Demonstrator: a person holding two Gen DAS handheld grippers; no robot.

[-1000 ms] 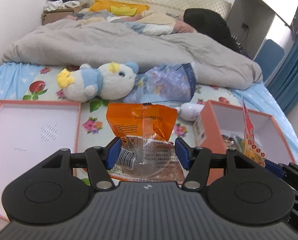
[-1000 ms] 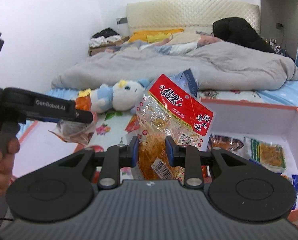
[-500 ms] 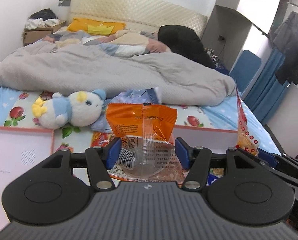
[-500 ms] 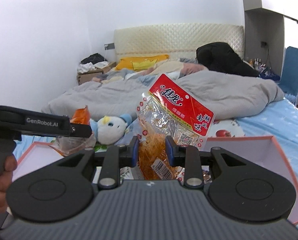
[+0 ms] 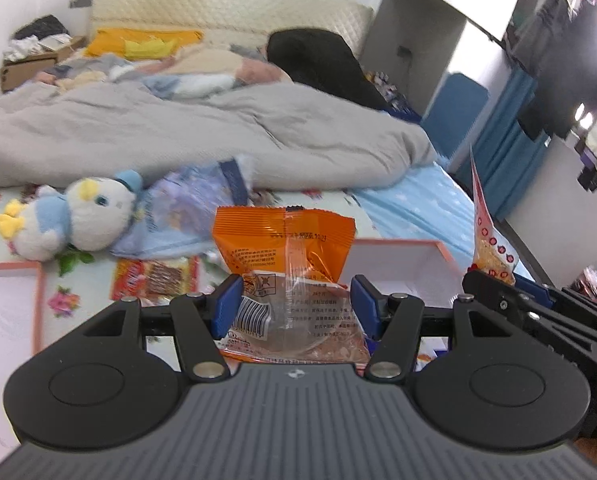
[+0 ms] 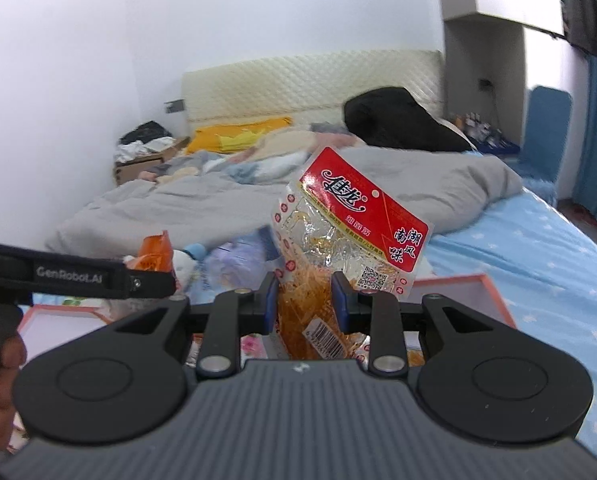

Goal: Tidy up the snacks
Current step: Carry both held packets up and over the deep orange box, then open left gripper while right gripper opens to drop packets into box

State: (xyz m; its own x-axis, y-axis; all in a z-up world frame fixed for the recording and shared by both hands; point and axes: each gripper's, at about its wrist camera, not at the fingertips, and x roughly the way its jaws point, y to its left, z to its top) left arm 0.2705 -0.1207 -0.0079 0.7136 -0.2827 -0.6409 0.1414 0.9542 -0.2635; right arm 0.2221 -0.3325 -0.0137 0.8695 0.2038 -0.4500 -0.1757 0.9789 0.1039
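Bedroom scene: a bed with a flowered blue sheet serves as my work surface, a rumpled grey duvet (image 5: 202,136) heaped behind.

My left gripper (image 5: 294,308) is closed partway onto an orange snack packet (image 5: 286,248), its blue pads pressing the packet's clear lower half from both sides. The packet stands upright, long axis vertical, held in the air above the bed.

My right gripper (image 6: 304,304) is pinched narrowly on a red-labelled bag of yellow shredded snack (image 6: 346,240), which also stands upright and leans a little to the right.

The relation that matters: an open box with pink-orange walls (image 5: 438,252) lies just ahead and below both grippers, slightly right of the left one. In the right wrist view its rim (image 6: 478,292) shows directly behind the held bag, so I judge the right gripper the nearer of the two to drop its load in.

Farther out, a second pink-edged tray or lid (image 5: 18,280) sits at far left. A red snack packet (image 5: 154,280) lies flat on the sheet between them. A blue-and-white plush bird (image 5: 70,216) rests beside a pale purple bag (image 5: 186,208).
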